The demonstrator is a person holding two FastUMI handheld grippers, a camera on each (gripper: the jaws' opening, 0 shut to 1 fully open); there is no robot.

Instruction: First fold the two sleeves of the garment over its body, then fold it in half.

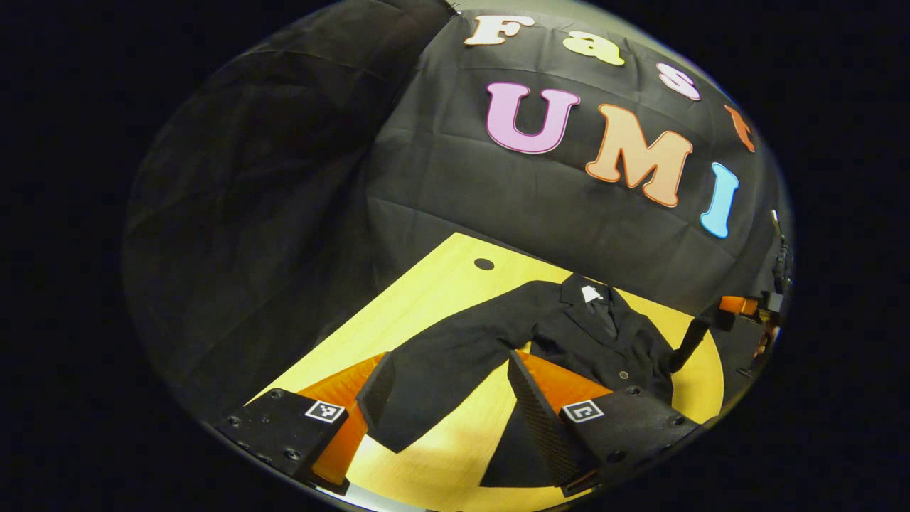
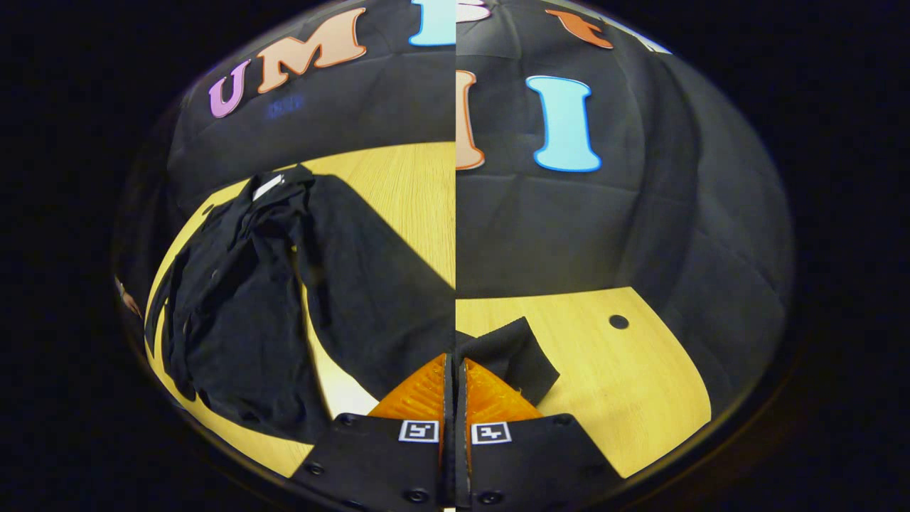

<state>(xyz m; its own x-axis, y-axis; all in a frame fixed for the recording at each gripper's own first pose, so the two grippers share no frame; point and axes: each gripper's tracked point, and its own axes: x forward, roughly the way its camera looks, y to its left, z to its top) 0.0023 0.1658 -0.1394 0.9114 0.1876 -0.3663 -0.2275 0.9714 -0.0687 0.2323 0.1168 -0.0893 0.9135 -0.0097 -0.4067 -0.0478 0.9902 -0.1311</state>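
Black jacket [image 1: 569, 341] lies flat on wooden bench [image 1: 426, 291], collar toward booth wall, long axis running from wall to near edge. Left tool [image 1: 444, 398] wide open, hovering over 1 sleeve [image 1: 434, 377], gripping nothing. Right tool [image 2: 455, 384] closed on other sleeve's cuff [image 2: 515, 352], both fingers pressing cloth. Sleeves splay outward. Black cloth wall [image 1: 441, 185] behind; small dark hole [image 1: 484, 264] in bench.
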